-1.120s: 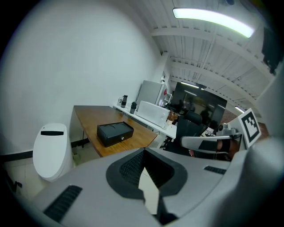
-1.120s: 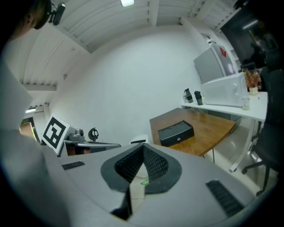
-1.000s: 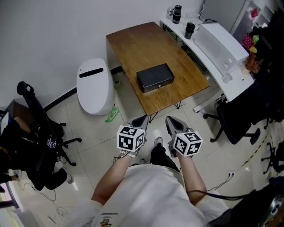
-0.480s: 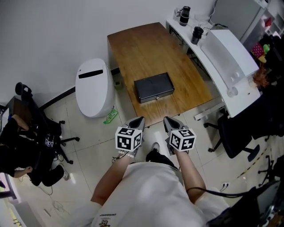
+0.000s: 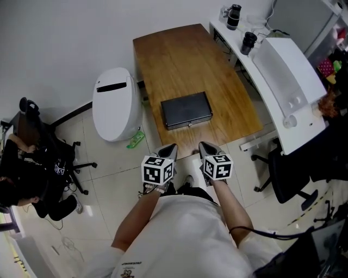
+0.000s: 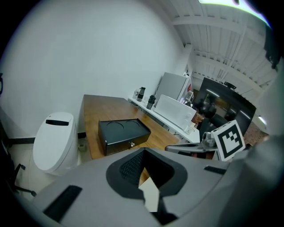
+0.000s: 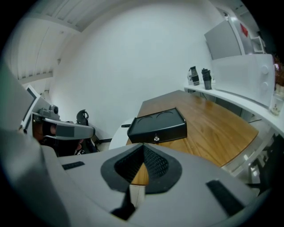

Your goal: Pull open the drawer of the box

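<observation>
A black metal box point(image 5: 186, 109) lies flat on the wooden table point(image 5: 179, 59), its drawer front with a small lock knob point(image 5: 188, 124) facing me. The drawer looks closed. My left gripper point(image 5: 169, 150) and right gripper point(image 5: 205, 147) hover side by side just off the table's near edge, short of the box, both shut with nothing held. In the left gripper view the box point(image 6: 122, 135) sits ahead beyond the shut left gripper point(image 6: 143, 150). The right gripper view shows the box point(image 7: 157, 125) and its knob point(image 7: 156, 138) straight ahead of the shut right gripper point(image 7: 143, 148).
A white rounded bin point(image 5: 112, 111) stands on the floor left of the table. A white desk point(image 5: 288, 70) with two dark bottles point(image 5: 234, 16) runs along the right, with a black office chair point(image 5: 285, 163) beside it. A seated person point(image 5: 27, 163) is at far left.
Both grippers have come closer to the table's near edge and the box. The box itself has not moved, and both grippers stay shut.
</observation>
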Demonstrator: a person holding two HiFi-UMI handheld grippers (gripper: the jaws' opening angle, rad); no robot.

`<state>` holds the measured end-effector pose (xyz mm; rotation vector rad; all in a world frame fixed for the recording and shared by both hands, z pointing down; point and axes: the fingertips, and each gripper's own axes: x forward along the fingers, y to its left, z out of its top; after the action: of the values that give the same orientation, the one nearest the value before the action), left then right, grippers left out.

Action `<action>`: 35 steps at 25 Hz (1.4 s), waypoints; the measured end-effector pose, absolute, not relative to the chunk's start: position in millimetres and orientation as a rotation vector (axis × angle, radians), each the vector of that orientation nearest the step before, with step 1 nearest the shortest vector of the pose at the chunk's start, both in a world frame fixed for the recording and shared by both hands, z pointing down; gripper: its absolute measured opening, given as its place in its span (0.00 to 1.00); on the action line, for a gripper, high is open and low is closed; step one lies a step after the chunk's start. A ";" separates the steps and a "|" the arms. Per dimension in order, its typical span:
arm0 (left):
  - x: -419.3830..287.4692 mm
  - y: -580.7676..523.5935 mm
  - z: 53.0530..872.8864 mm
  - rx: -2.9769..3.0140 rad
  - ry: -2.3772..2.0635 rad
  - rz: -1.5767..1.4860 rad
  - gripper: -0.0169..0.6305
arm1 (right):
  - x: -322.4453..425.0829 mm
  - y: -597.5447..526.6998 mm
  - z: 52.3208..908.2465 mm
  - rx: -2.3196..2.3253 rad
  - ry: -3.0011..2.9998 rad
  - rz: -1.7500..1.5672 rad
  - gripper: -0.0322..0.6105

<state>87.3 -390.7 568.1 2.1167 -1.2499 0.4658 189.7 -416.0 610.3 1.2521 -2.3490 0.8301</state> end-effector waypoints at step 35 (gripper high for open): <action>73.9 -446.0 635.7 2.095 -1.019 0.574 0.02 | 160.6 -494.0 711.1 1.341 -2.119 0.887 0.18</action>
<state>73.9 -446.0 635.7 2.0946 -1.0192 0.5740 160.6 -494.0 711.1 1.3406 -2.1186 0.8868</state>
